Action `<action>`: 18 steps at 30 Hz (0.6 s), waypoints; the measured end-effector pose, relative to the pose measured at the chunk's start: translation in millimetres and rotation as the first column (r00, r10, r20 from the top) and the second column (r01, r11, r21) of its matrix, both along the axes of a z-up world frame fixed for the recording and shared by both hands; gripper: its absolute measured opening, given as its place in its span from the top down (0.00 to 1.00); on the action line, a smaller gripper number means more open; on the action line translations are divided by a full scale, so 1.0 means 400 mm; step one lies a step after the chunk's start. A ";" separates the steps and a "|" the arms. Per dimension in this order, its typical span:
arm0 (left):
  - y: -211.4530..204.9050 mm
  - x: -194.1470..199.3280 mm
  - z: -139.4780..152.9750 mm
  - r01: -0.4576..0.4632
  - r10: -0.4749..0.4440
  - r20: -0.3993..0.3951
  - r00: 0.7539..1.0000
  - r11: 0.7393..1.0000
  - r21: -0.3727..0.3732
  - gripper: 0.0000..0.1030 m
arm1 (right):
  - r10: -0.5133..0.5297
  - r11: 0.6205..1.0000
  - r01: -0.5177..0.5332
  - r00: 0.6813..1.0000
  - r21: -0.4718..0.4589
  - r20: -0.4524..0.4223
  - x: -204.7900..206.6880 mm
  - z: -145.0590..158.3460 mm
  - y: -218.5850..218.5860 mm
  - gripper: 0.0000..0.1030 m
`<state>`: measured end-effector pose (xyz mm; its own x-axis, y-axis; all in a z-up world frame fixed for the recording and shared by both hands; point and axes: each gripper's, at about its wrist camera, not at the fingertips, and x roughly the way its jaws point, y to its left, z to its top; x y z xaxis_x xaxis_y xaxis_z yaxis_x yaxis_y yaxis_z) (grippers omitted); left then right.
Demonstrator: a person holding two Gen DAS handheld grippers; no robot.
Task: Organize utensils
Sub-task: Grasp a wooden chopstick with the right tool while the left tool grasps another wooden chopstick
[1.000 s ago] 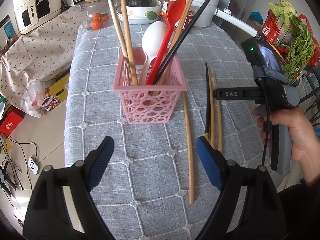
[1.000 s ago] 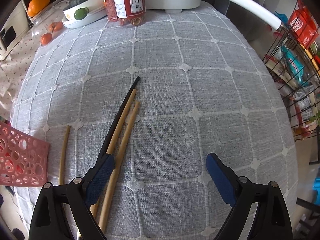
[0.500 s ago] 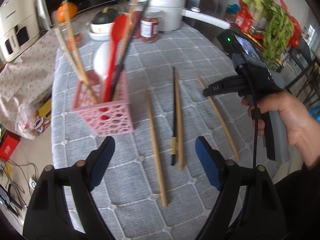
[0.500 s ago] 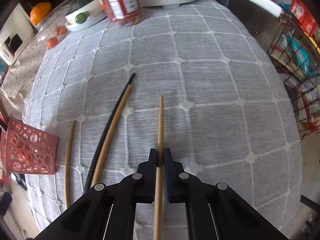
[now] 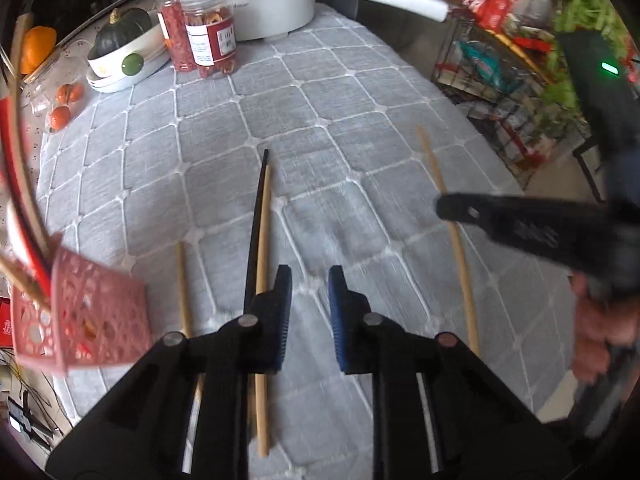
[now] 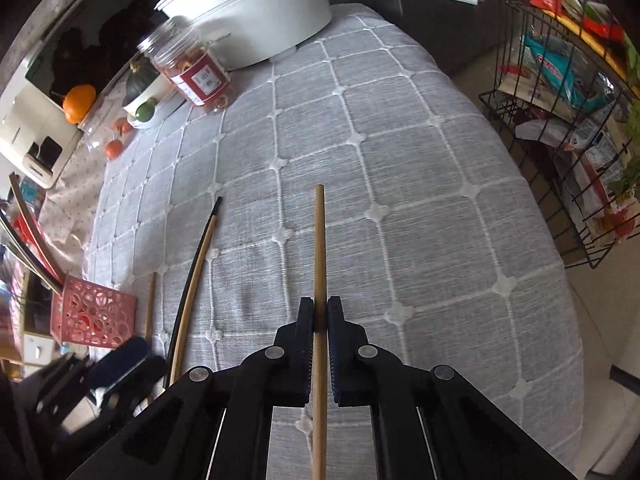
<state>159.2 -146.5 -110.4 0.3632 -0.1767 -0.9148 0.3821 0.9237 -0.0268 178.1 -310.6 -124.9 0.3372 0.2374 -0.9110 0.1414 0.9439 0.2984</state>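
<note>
Chopsticks (image 5: 262,240) lie right of basket (image 5: 96,316) (on tablecloth (image 5: 360,140)).

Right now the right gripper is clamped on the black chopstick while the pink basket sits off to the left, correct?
Not quite. The right gripper is clamped on a wooden chopstick, as the right wrist view shows; the black chopstick lies on the cloth. The pink basket is indeed off to the left.

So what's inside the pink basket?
In the pink basket, long handles stick up: red, brown and grey ones. Their lower ends are hidden by its wall, and the picture blurs there.
</note>
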 end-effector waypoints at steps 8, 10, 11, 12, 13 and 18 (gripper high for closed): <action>-0.017 0.076 -0.057 -0.083 0.087 -0.036 0.996 0.991 0.103 0.85 | -0.003 0.999 0.003 1.000 0.046 0.003 0.002 -0.010 -0.019 0.93; -0.012 0.086 -0.073 -0.094 0.101 -0.055 0.993 0.989 0.112 0.85 | -0.006 0.999 0.006 1.000 0.052 0.000 0.001 -0.012 -0.024 0.93; -0.011 0.088 -0.078 -0.097 0.105 -0.060 0.993 0.989 0.116 0.85 | -0.007 0.998 0.007 1.000 0.057 -0.002 0.002 -0.013 -0.025 0.93; -0.009 0.090 -0.083 -0.101 0.109 -0.064 0.992 0.987 0.121 0.85 | -0.008 0.998 0.008 1.000 0.060 -0.003 0.001 -0.014 -0.027 0.93; -0.008 0.088 -0.080 -0.101 0.109 -0.060 0.992 0.987 0.123 0.85 | -0.008 0.998 0.008 1.000 0.062 -0.004 0.001 -0.014 -0.028 0.93; -0.016 0.091 -0.083 -0.094 0.102 -0.071 0.992 0.990 0.110 0.85 | -0.009 0.998 0.009 1.000 0.067 -0.004 0.001 -0.014 -0.026 0.93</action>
